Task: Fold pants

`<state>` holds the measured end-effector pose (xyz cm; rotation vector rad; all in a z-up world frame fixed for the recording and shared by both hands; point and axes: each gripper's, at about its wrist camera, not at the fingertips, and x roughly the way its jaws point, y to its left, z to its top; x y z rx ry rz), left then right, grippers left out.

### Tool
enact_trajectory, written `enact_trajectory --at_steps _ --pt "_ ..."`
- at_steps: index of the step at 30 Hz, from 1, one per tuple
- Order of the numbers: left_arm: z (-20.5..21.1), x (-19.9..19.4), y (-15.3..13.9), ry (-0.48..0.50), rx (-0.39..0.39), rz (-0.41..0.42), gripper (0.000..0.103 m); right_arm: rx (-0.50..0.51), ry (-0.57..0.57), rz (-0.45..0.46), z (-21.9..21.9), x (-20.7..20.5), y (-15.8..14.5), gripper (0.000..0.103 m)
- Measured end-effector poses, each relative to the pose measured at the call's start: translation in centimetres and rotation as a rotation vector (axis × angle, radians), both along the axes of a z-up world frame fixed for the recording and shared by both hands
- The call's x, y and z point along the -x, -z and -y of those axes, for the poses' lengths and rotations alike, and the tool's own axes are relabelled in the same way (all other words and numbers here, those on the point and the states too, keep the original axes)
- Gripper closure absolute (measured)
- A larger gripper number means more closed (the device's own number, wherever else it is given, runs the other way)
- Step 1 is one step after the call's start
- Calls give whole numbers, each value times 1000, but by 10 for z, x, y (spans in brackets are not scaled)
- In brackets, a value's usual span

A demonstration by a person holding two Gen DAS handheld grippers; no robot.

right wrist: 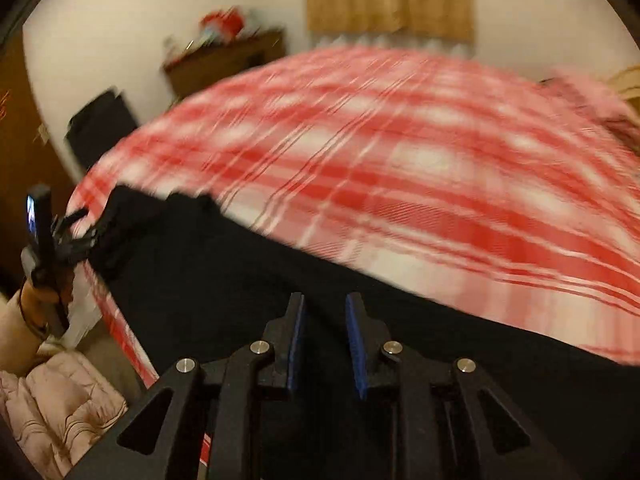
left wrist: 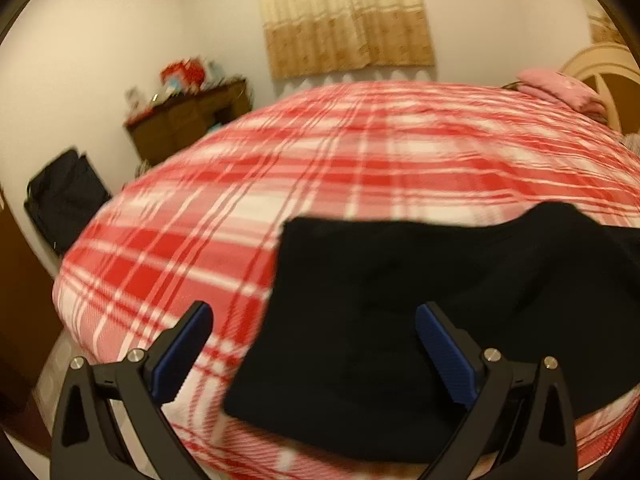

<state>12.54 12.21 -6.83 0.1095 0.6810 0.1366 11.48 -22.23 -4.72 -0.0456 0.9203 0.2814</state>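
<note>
The black pants (left wrist: pixel 420 320) lie flat on the red-and-white plaid bed (left wrist: pixel 320 168), near its front edge. My left gripper (left wrist: pixel 312 312) is wide open above the pants' left end, holding nothing. In the right wrist view the pants (right wrist: pixel 248 272) stretch across the lower frame over the bed (right wrist: pixel 420 168). My right gripper (right wrist: pixel 324 304) hovers just above the dark cloth with its jaws a narrow gap apart and nothing between them. The left gripper (right wrist: pixel 80 228) shows at the far left by the pants' end, held by a hand.
A wooden dresser (left wrist: pixel 188 120) with clutter stands at the back left. A black bag (left wrist: pixel 64 196) leans on the wall. A curtain (left wrist: pixel 344 16) hangs behind the bed. A pink pillow (left wrist: pixel 560 88) and headboard (left wrist: pixel 600 68) are at right. A pink quilted jacket (right wrist: pixel 56 404) shows lower left.
</note>
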Motion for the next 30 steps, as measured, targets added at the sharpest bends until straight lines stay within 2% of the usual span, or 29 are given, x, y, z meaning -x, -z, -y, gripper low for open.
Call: enact_trajectory --at_steps 2,4,5,9,11,15,16,18,20,25,27,28,30 --pt "-14 -4 8 -27 44 -26 0 102 -5 -9 -11 -11 12 80" --pt "-23 -7 14 -32 125 -42 0 132 -16 -32 -12 -19 19 80" --pt "-25 -7 14 -38 140 -39 0 139 -25 -43 -13 -21 22 80" --pt "-15 -8 17 -26 92 -25 0 154 -75 -41 -12 -17 19 79" --pt "-17 -8 19 -30 103 -24 0 149 -89 -49 -13 -15 18 79" --pt "-19 -8 18 -31 103 -26 0 202 -112 -50 -21 -19 22 80" --pt "-20 -8 17 -31 106 -29 0 232 -128 -48 -26 -18 22 82" --pt "-20 -9 17 -32 108 -34 0 282 -141 -48 -31 -15 21 92" --pt "-20 -8 16 -36 109 -37 0 302 -105 -45 -29 -15 17 100" --pt "-18 -8 13 -56 110 -36 0 267 8 95 -18 -16 -9 101" --pt "-16 -7 11 -66 102 -25 0 307 33 145 -19 -17 -12 101" --pt "-13 -6 9 -65 93 -13 0 330 35 150 -21 -21 -8 101" --pt "-7 -6 10 -45 71 -13 0 346 37 98 -20 -30 7 101"
